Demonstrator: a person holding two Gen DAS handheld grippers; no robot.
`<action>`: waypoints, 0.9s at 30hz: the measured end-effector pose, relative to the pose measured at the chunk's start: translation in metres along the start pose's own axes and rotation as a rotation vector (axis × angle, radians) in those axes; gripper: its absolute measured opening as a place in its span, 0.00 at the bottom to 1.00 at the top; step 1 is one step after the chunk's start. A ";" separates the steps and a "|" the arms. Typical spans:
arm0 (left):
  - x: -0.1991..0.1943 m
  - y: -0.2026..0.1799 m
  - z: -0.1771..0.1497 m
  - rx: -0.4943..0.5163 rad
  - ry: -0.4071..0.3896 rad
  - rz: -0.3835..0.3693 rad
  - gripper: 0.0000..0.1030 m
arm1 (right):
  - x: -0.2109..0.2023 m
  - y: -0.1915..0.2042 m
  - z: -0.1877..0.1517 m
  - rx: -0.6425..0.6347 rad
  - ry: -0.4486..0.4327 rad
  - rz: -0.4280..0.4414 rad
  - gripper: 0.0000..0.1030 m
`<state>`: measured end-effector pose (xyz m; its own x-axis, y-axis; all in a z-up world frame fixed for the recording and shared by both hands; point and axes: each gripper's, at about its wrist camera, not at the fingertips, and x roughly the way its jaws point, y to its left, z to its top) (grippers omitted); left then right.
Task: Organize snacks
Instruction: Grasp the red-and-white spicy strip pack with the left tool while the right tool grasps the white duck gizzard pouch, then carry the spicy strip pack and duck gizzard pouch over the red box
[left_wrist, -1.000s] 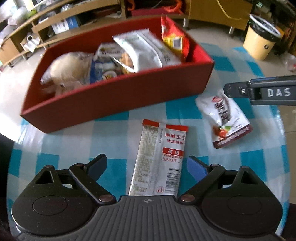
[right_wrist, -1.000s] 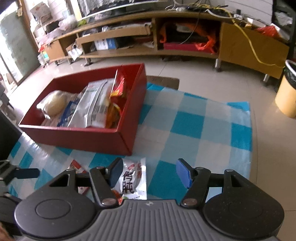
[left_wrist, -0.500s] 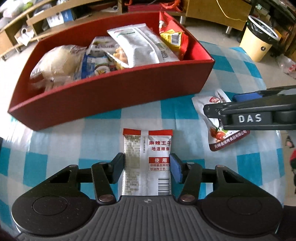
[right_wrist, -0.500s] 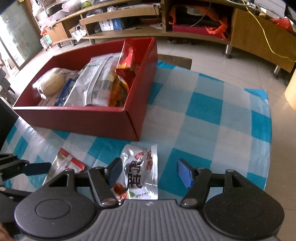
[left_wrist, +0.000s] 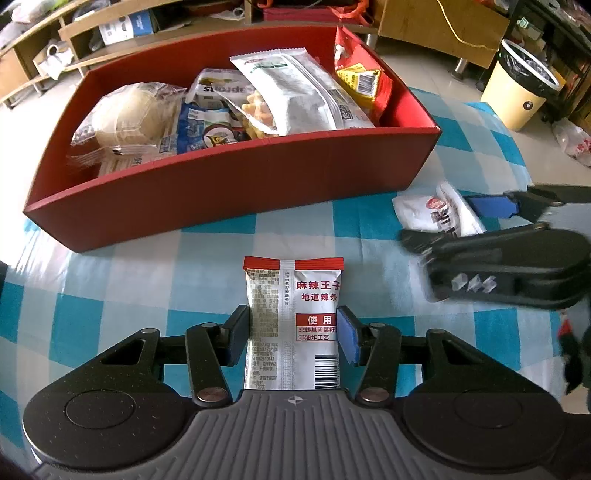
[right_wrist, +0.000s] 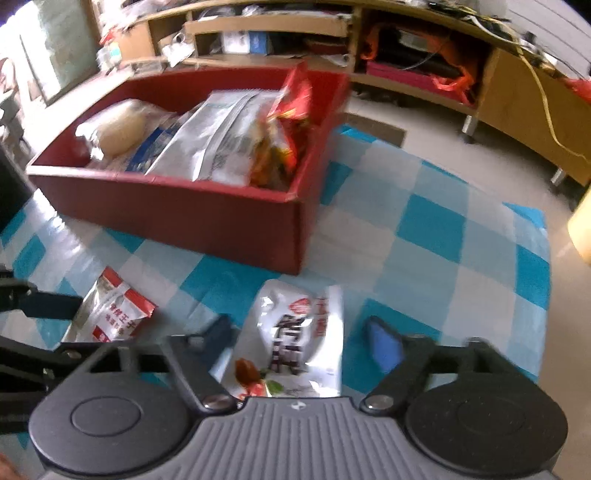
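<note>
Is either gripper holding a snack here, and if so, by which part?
The left gripper is shut on the red-topped silver packet, pads pressing its long side edges at the lower half. The right gripper is closing around the white pouch, not gripping yet.

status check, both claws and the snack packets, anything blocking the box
Left claw shut on red-topped packet. Right claw closing, white pouch between its jaws, not yet pinched. Red box open-topped, path looks clear.

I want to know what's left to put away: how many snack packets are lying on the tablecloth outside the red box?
2. The silver red-topped packet is clamped in the left claw; the white pouch lies between the closing right claw jaws, near the red box corner.
</note>
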<state>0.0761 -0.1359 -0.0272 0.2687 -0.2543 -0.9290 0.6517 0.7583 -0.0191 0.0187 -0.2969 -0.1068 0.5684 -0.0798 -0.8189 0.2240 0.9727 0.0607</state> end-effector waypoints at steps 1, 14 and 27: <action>0.000 0.001 0.000 -0.003 0.001 -0.003 0.56 | -0.003 -0.005 -0.001 0.017 -0.005 -0.006 0.53; -0.020 -0.003 0.004 -0.009 -0.046 -0.042 0.57 | -0.045 -0.015 -0.008 0.106 -0.087 0.043 0.52; -0.045 -0.006 0.009 0.002 -0.120 -0.042 0.57 | -0.071 0.004 -0.007 0.084 -0.168 0.058 0.52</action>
<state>0.0659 -0.1345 0.0180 0.3241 -0.3558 -0.8766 0.6654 0.7444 -0.0561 -0.0268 -0.2858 -0.0524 0.7051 -0.0662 -0.7061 0.2480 0.9558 0.1581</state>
